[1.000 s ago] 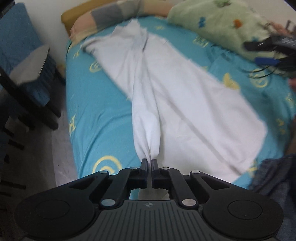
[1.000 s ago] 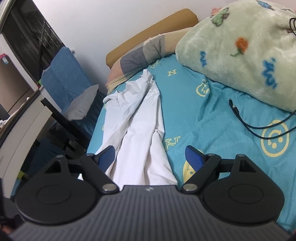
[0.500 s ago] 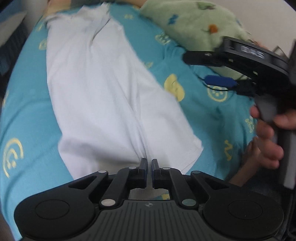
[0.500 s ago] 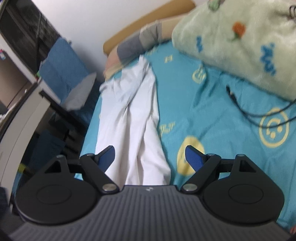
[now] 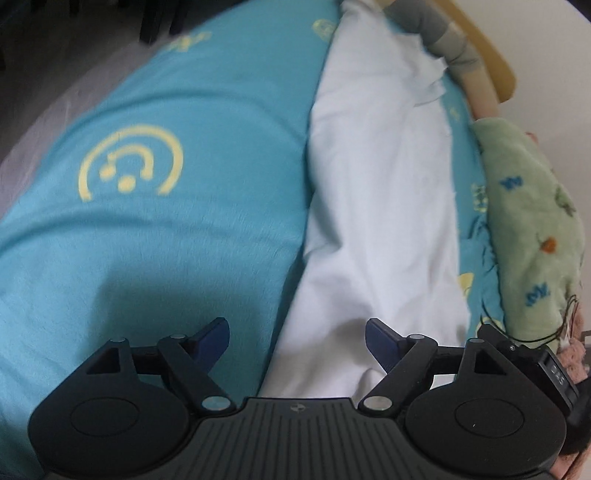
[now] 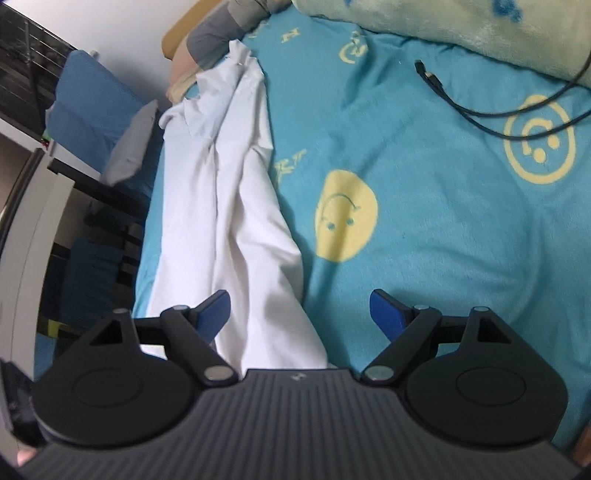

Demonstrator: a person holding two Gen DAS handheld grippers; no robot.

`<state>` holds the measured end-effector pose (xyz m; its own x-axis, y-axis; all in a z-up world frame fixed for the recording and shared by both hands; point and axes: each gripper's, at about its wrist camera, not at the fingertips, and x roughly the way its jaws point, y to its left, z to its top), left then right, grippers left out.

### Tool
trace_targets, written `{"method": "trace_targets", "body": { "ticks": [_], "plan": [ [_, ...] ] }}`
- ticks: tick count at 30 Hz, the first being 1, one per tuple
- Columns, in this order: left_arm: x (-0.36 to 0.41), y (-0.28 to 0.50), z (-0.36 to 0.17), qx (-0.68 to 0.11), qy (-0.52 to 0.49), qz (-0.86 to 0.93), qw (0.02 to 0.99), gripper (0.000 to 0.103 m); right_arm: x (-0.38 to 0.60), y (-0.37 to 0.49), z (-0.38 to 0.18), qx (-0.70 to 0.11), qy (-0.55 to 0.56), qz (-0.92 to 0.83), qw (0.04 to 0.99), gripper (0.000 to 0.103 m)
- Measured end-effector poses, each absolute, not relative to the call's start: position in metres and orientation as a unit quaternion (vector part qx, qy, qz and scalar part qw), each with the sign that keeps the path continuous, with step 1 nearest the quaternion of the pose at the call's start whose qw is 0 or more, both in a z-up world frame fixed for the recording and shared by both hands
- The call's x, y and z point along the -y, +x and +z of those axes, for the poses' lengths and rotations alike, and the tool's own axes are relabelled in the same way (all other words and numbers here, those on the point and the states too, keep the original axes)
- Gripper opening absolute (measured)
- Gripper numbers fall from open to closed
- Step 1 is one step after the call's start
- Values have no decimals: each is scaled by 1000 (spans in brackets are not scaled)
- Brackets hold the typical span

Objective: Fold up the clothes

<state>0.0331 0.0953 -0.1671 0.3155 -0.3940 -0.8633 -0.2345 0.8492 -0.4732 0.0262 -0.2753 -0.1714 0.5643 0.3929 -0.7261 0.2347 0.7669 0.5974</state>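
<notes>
A white garment (image 5: 380, 206) lies stretched out lengthwise on a bed covered with a turquoise sheet (image 5: 155, 236) printed with yellow smiley faces. The far end of the garment reaches a grey and beige pillow (image 6: 214, 33) at the head of the bed; its near end lies just below both tools.

The left tool (image 5: 296, 334) points steeply down over the near end of the garment. Its jaws have just been opening and now stand wide apart, with the edge of the white cloth lying between the blue pads (image 5: 382, 339) but not gripped.

The right tool (image 6: 299, 308) is also spread wide and holds nothing; the garment's near edge lies under its left finger.

A green fleece blanket (image 5: 532, 221) sits along the far side of the bed, and a black cable (image 6: 480, 107) lies on the sheet beside it.
</notes>
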Motion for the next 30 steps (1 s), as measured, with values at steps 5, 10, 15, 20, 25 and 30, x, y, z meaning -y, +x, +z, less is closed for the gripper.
{"method": "trace_targets", "body": {
  "ticks": [5,10,15,20,25,30],
  "plan": [
    [-85,32,-172,-599,-278,-91,745,75,266,19,-186,-503,362,73,781,72],
    [-54,20,-170,-634,-208,-119,736,41,234,4,-180,-543,316,105,771,72],
    [-54,8,-147,-615,-208,-112,752,5,205,-10,-161,-567,210,96,791,11],
    [-74,-6,-97,-556,-273,-135,773,4,206,-30,-112,-523,210,114,818,6],
    [-96,-23,-13,-492,-286,-136,811,3,221,-49,-30,-445,208,124,862,5],
    [-106,-71,20,-462,-289,-135,827,2,239,-79,24,-380,221,140,887,5]
  ]
}}
